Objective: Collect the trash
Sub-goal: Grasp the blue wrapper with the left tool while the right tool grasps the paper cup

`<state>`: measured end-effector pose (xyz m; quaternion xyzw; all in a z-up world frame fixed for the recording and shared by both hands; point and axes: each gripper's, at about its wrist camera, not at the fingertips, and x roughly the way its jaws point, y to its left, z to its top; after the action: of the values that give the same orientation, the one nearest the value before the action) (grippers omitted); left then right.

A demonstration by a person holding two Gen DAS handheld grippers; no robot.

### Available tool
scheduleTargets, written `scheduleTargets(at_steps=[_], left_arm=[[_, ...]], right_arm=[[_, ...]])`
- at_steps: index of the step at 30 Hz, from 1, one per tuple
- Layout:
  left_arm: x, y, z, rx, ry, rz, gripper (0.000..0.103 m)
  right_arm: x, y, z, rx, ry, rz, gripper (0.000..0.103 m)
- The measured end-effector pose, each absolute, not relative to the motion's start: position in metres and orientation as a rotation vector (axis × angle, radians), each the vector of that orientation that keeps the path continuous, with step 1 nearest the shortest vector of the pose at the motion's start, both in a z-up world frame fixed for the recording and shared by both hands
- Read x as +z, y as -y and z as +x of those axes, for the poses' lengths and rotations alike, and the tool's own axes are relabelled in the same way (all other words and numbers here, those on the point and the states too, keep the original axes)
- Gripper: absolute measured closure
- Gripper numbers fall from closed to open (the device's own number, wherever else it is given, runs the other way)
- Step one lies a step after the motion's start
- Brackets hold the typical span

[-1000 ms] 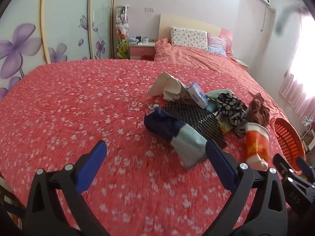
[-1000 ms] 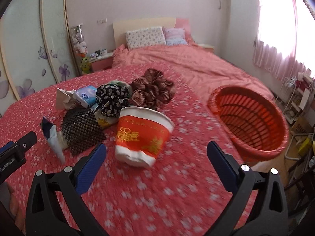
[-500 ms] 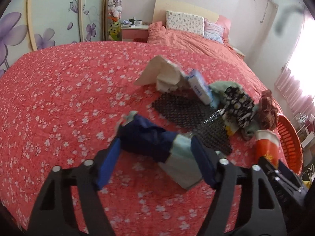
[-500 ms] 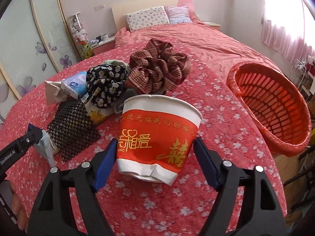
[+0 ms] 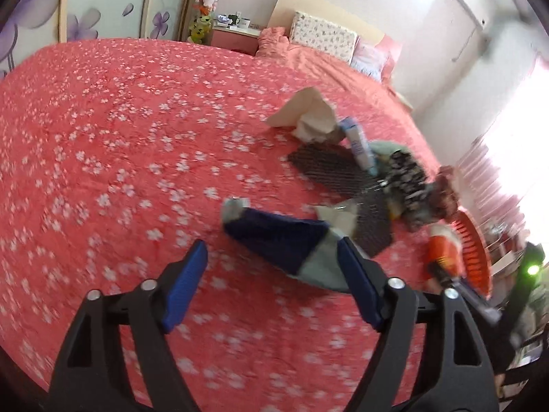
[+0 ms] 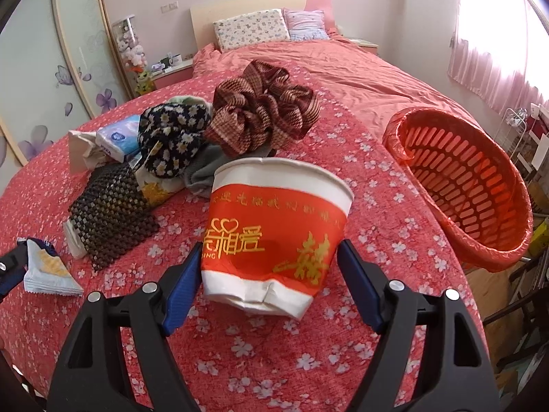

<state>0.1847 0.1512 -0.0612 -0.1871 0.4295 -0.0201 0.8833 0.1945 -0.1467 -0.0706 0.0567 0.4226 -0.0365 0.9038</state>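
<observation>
A crushed red and white paper cup (image 6: 274,237) lies on the red floral bedspread (image 6: 343,343). My right gripper (image 6: 271,281) has its blue pads on both sides of the cup and grips it. A blue and pale snack wrapper (image 5: 288,243) lies on the bedspread in the left wrist view. My left gripper (image 5: 274,281) is open, with its right pad touching the wrapper's pale end and its left pad clear of it. The wrapper also shows in the right wrist view (image 6: 48,271). An orange slatted basket (image 6: 470,185) stands at the bed's right edge.
A pile lies behind the cup: a brown checked scrunchie (image 6: 264,116), a black floral cloth (image 6: 171,140), a black mesh mat (image 6: 113,213), a tissue pack (image 6: 118,140) and crumpled paper (image 5: 305,116). Pillows and headboard are far back.
My right gripper has closed onto the paper cup. My left gripper has moved in over the snack wrapper, which now lies toward its right pad; the view has tilted and blurred.
</observation>
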Motion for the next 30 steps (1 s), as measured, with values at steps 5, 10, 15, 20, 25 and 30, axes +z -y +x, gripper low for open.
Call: scheduleTargets(at_steps=[5,10,15,20,25,30], left_arm=[[-0.056,-0.126,0.183,-0.044,-0.886,-0.359,0.024],[-0.06,-0.124,0.181,-0.025,-0.889,-0.368,0.029],[-0.063,-0.144,0.176,0.021,-0.899,-0.371,0.031],[-0.049,-0.144,0.165,-0.035,-0.861,-0.445,0.022],[-0.049,-0.127,0.167,0.013,-0.874,-0.335,0.023],[-0.076,-0.127,0.171,0.032,-0.971,-0.348,0.029]], right_arm=[[-0.071,0.146,0.192,-0.079,-0.874,0.109,0.026],[-0.071,0.146,0.191,-0.08,-0.874,0.105,0.026],[-0.071,0.148,0.191,-0.078,-0.871,0.101,0.026],[-0.07,0.144,0.191,-0.072,-0.871,0.089,0.026],[-0.071,0.142,0.19,-0.072,-0.87,0.081,0.026],[-0.074,0.142,0.191,-0.08,-0.879,0.08,0.026]])
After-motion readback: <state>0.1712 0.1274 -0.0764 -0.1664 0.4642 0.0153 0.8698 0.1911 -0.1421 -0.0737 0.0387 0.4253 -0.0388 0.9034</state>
